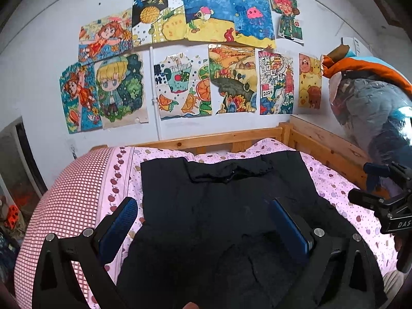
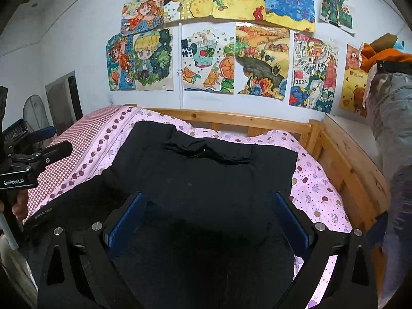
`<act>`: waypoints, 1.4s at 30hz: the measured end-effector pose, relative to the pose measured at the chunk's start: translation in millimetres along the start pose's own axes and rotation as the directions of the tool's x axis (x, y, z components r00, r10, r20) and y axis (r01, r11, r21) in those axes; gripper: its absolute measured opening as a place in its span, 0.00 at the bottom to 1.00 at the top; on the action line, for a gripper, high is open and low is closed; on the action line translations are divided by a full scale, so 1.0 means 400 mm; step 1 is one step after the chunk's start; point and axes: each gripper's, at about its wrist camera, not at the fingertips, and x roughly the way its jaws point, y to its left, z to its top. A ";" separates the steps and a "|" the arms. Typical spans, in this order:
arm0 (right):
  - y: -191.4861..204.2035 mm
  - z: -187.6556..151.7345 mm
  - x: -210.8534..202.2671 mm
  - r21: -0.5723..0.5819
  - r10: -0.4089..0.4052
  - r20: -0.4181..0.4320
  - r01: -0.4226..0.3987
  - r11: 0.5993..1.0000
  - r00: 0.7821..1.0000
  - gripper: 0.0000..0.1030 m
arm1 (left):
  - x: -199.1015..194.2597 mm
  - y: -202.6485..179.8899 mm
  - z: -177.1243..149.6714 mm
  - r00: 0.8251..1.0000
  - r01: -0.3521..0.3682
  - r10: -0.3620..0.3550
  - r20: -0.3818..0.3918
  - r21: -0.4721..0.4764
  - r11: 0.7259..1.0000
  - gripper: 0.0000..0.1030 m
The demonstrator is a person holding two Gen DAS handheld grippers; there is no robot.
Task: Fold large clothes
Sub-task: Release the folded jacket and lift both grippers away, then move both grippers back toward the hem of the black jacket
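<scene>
A large black garment (image 1: pixel 226 198) lies spread on the pink patterned bed sheet (image 1: pixel 334 180), its rumpled collar (image 1: pixel 231 171) at the far end. My left gripper (image 1: pixel 204 213) is open and hovers over the near part of the cloth with nothing pinched between its blue pads (image 1: pixel 121 221). The right gripper (image 1: pixel 370 188) shows at the right edge of this view. In the right wrist view the same garment (image 2: pixel 206 170) fills the middle. There my right gripper (image 2: pixel 209 206) is open above its near half, and the left gripper (image 2: pixel 38 159) hangs at the left edge.
A red-checked cover (image 1: pixel 64 206) lies along the bed's left side. The wooden bed frame (image 1: pixel 219 139) runs along the far and right edges. A plastic-wrapped bundle of bedding (image 1: pixel 373 108) stands at the right. Children's drawings (image 1: pixel 180 51) cover the wall, and a doorway (image 2: pixel 64 97) is at the left.
</scene>
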 end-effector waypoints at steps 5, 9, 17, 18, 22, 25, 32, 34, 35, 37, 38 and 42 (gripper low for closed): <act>0.032 -0.017 -0.042 -0.031 -0.008 0.007 0.008 0.999 1.000 0.94 | -0.035 -0.006 -0.019 1.000 0.001 -0.001 -0.001 0.018 1.000 1.00; 0.049 -0.041 -0.078 -0.051 -0.031 -0.004 0.031 0.998 1.000 0.94 | -0.073 -0.003 -0.041 1.000 -0.014 0.014 0.008 0.033 0.999 1.00; 0.064 -0.073 -0.158 -0.070 -0.079 0.001 0.079 0.994 0.997 0.94 | -0.167 0.003 -0.073 0.997 -0.031 0.026 0.068 0.078 0.996 1.00; 0.066 -0.077 -0.166 -0.075 -0.084 0.006 0.084 0.994 0.996 0.94 | -0.177 0.005 -0.077 0.997 -0.032 0.026 0.072 0.081 0.996 1.00; 0.083 -0.098 -0.191 -0.101 -0.094 0.030 0.097 0.990 0.995 0.94 | -0.198 0.013 -0.094 0.998 -0.022 0.017 0.063 0.076 0.997 1.00; 0.098 -0.108 -0.205 -0.120 -0.098 0.045 0.102 0.987 0.994 0.94 | -0.203 0.018 -0.110 0.999 -0.018 0.015 0.041 0.074 0.997 1.00; 0.139 -0.151 -0.219 -0.123 -0.084 0.017 0.086 0.989 0.996 0.94 | -0.230 0.017 -0.152 0.993 -0.101 0.092 0.076 0.123 0.987 1.00; 0.151 -0.164 -0.220 -0.134 -0.074 0.016 0.075 0.988 0.997 0.94 | -0.237 0.017 -0.163 0.992 -0.109 0.100 0.075 0.129 0.986 1.00; 0.156 -0.168 -0.222 -0.138 -0.073 0.016 0.074 0.988 0.997 0.94 | -0.240 0.017 -0.166 0.992 -0.110 0.101 0.075 0.128 0.986 1.00; 0.166 -0.176 -0.225 -0.148 -0.073 0.020 0.075 0.986 0.997 0.94 | -0.246 0.020 -0.176 0.992 -0.114 0.106 0.070 0.123 0.986 1.00; 0.173 -0.182 -0.228 -0.157 -0.074 0.026 0.077 0.985 0.997 0.94 | -0.249 0.021 -0.182 0.992 -0.113 0.106 0.068 0.121 0.986 1.00; 0.189 -0.200 -0.237 -0.179 -0.085 0.041 0.091 0.980 0.996 0.94 | -0.255 0.024 -0.207 0.993 -0.114 0.108 0.054 0.109 0.988 1.00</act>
